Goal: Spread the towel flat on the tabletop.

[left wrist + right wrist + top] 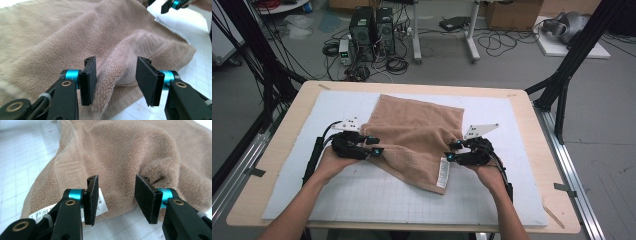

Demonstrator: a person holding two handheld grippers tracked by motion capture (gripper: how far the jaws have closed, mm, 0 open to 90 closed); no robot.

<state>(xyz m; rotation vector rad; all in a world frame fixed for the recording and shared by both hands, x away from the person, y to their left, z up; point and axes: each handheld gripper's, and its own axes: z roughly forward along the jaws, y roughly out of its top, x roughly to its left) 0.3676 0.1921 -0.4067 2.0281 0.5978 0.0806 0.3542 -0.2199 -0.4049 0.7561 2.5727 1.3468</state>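
A tan towel (417, 135) lies rumpled on the white gridded mat (362, 195), with a white care label (442, 173) at its near edge. My left gripper (373, 147) is at the towel's left edge. Its jaws stand open around a raised fold of the towel hem (112, 75), which rests against the left pad. My right gripper (453, 151) is at the towel's right edge, open, with the towel (117, 157) bunched between and beyond its pads (145, 195). The label (102, 203) shows behind the left pad. The other gripper (172, 5) shows far off in the left gripper view.
The mat covers a wooden table (287, 125) with black frame posts at both sides. On the floor beyond are computer towers (372, 32), cables and cardboard boxes (512, 12). Bare mat lies in front of the towel and along both sides.
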